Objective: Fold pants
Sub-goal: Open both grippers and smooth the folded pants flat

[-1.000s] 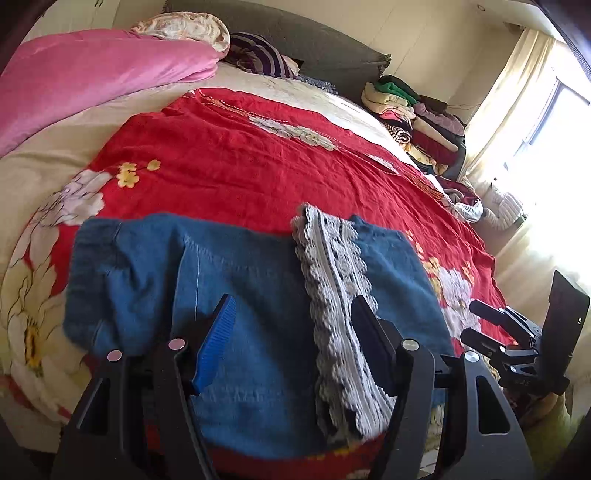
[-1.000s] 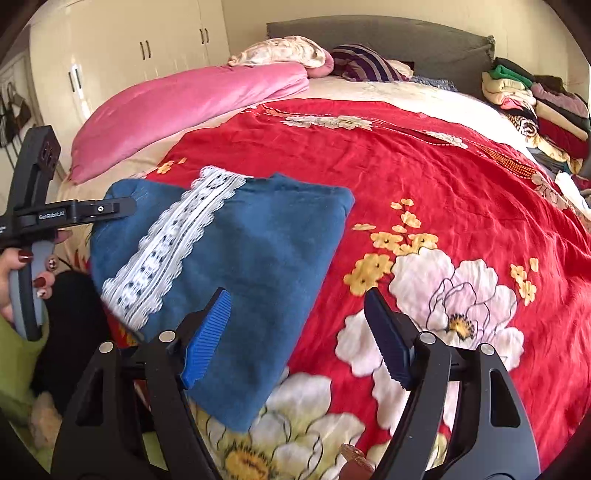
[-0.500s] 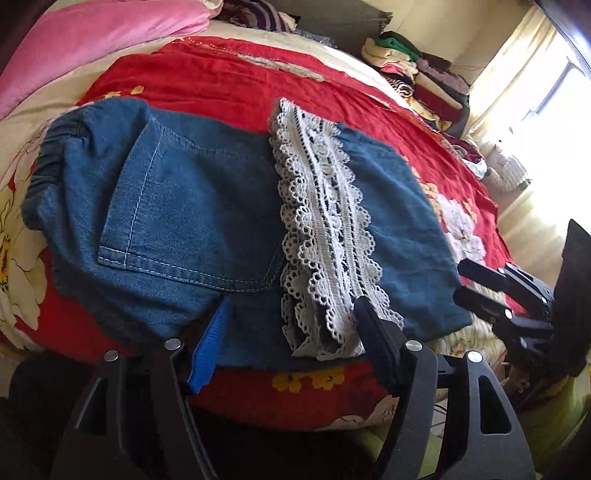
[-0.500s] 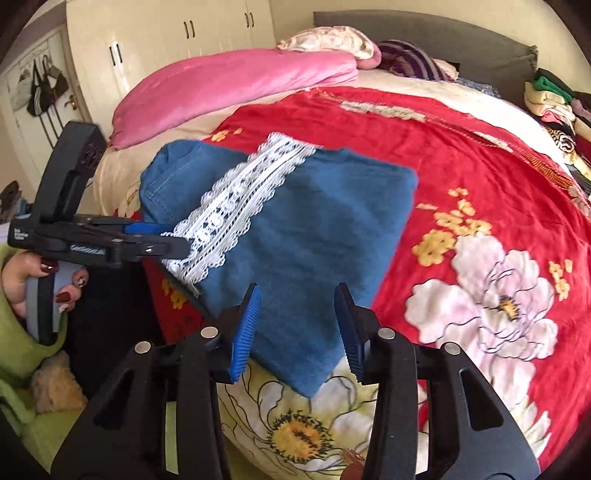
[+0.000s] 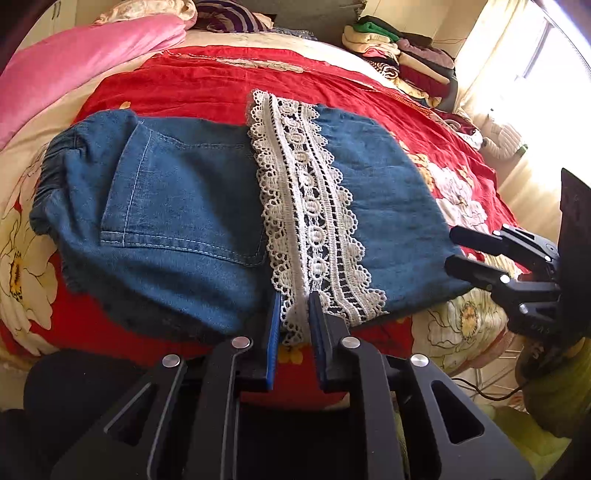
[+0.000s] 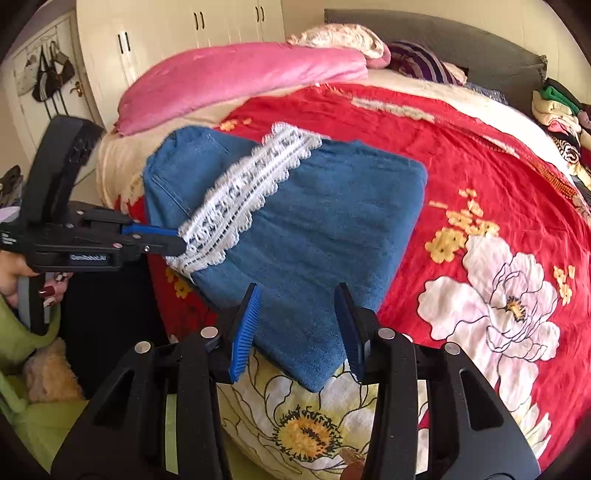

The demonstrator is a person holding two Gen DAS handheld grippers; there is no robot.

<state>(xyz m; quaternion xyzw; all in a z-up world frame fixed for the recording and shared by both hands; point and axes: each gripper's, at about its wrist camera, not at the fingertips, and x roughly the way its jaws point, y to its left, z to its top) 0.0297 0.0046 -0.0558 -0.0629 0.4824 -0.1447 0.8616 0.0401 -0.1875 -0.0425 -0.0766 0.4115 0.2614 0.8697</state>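
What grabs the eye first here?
The folded jeans lie at the near edge of a red floral bedspread, with a white lace band across them. The left claw pinches the lace's near end; the right claw straddles the jeans' near corner.

Left claw (image 5: 293,317) just closed, pinching lace trim (image 5: 310,221) of pants (image 5: 177,206).

- A home bedroom: a bed (image 6: 480,155) with a red floral cover and pink quilt (image 6: 236,74) filled the room.
- White wardrobes (image 6: 192,26) stood behind; folded clothes (image 5: 402,55) were stacked beside the headboard (image 6: 443,33).
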